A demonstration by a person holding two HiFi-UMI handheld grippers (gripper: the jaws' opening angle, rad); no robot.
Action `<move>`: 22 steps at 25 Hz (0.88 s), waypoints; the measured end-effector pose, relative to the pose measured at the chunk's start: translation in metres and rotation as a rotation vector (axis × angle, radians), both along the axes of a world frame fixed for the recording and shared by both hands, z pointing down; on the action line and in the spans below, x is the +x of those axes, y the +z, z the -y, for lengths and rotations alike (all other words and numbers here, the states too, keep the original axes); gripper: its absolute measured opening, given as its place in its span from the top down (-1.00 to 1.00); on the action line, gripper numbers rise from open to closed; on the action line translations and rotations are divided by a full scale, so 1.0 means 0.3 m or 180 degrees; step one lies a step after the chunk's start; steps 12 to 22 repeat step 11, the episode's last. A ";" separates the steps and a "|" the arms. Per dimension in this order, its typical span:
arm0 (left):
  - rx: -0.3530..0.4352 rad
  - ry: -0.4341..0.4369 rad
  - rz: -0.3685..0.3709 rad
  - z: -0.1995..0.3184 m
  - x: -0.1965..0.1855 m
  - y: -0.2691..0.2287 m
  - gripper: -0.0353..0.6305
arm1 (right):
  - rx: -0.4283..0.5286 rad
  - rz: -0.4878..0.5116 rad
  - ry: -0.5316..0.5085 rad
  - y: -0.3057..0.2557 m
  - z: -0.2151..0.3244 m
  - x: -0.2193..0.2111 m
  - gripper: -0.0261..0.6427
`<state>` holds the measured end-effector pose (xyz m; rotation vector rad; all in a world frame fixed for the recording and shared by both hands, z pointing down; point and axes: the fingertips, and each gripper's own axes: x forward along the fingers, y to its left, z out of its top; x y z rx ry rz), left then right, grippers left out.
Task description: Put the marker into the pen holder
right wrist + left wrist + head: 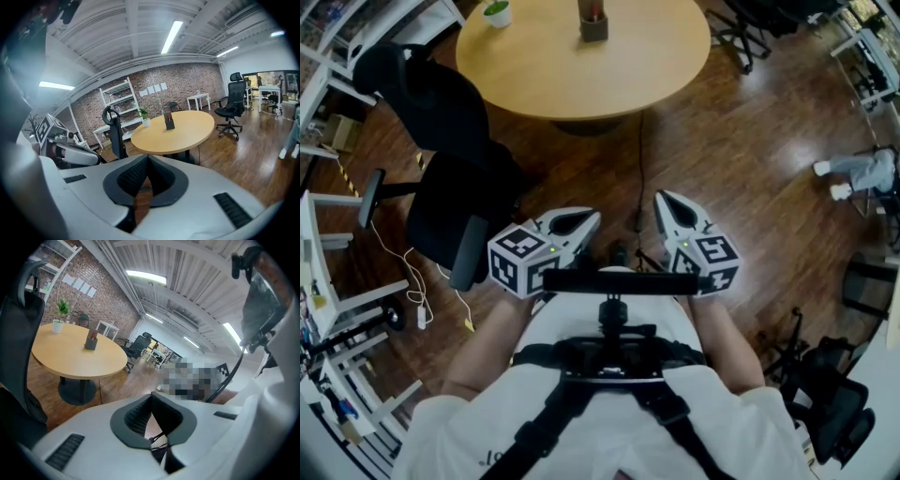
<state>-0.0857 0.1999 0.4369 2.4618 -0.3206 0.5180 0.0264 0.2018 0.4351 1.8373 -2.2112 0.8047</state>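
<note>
A dark pen holder (592,22) stands at the far side of a round wooden table (581,70), with something reddish sticking out of its top. It also shows in the left gripper view as the pen holder (91,341) and in the right gripper view as the pen holder (169,122). My left gripper (586,217) and right gripper (664,199) are held side by side close to my body, well short of the table. Both point at it. The left gripper (151,395) and the right gripper (148,157) each have their jaw tips together with nothing between them. No marker shows in either gripper.
A black office chair (441,122) stands between me and the table's left side. A small potted plant (497,13) sits on the table. White shelves (328,281) line the left, another person's legs (853,173) show at the right, and a cable (639,159) runs over the wooden floor.
</note>
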 end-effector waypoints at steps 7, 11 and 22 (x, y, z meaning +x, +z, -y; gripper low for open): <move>0.0008 -0.0009 0.0011 0.007 -0.004 -0.001 0.90 | -0.0014 0.0002 -0.0014 0.007 0.009 -0.010 0.94; 0.0007 -0.0008 0.0013 0.008 0.001 0.000 0.90 | -0.0026 0.0012 -0.0037 0.008 0.010 -0.013 0.94; 0.0007 -0.0008 0.0013 0.008 0.001 0.000 0.90 | -0.0026 0.0012 -0.0037 0.008 0.010 -0.013 0.94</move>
